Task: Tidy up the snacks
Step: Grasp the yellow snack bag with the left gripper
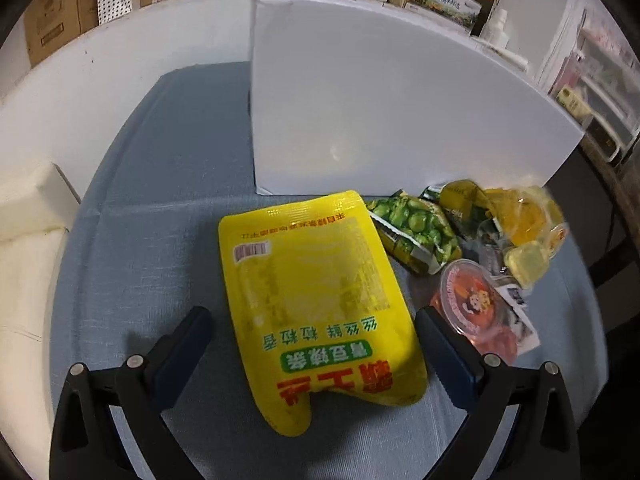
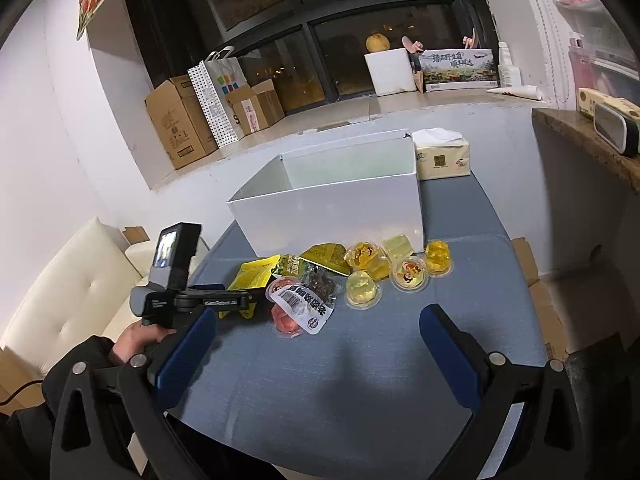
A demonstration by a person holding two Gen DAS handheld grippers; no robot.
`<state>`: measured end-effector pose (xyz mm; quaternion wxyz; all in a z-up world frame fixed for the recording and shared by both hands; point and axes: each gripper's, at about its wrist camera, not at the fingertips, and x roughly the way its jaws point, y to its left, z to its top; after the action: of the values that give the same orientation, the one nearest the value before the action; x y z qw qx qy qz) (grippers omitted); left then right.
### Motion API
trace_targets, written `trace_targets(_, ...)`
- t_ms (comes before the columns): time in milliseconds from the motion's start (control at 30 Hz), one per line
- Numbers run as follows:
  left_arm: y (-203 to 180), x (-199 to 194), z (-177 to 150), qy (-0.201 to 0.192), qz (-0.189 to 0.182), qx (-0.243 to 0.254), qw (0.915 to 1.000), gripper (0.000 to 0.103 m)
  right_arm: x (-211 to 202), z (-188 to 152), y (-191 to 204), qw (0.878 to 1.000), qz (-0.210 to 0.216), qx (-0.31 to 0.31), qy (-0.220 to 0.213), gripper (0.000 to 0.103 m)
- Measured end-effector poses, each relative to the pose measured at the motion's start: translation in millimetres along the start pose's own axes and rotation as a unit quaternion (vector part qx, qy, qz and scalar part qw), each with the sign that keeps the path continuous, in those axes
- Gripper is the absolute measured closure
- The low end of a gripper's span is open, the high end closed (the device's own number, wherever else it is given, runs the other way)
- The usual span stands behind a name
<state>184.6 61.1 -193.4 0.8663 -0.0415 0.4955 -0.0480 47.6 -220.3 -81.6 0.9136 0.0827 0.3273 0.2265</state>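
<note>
Blue tablecloth (image 2: 360,380), white box (image 2: 332,208), dark windows (image 2: 320,20), cartons (image 2: 180,120)

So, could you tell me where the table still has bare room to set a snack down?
The blue cloth is bare between the right gripper and the jelly cups, and also left of the yellow bag. The white box looks empty inside. It is crowded in the snack pile right in front of the box.

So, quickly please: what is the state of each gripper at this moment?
Left gripper: open, fingers either side of the big yellow snack bag, not closed on it.
Right gripper: open, holding nothing, above the blue tablecloth.
</note>
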Motion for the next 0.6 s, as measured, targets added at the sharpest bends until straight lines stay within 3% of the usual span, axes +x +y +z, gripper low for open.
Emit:
trace_targets(100, -18.0, 8.1, 4.0, 0.005, 0.054, 0.018, 0.9984, 0.000, 3.4, -1.6, 3.9, 1.000, 0.003, -0.005, 0.004, 0.000)
trace_targets(333, -23.3, -5.4, -2.8, -0.017, 0.039, 0.001, 0.9991, 0.042, 8.6, -7.2, -0.3, 1.000, 0.000, 0.000, 0.014, 0.000)
trace_targets(400, -13.9, -11.1, -7.9, -0.016, 0.007, -0.016, 0.9997, 0.043, 10.8, -7.6, -1.0, 1.000, 0.001, 0.002, 0.015, 0.000)
trace_targets(600, -5.5, -25.8, -21.9, -0.028, -0.020, -0.026, 0.9991, 0.046, 22.6, -9.7, 0.8, 1.000, 0.003, 0.002, 0.026, 0.000)
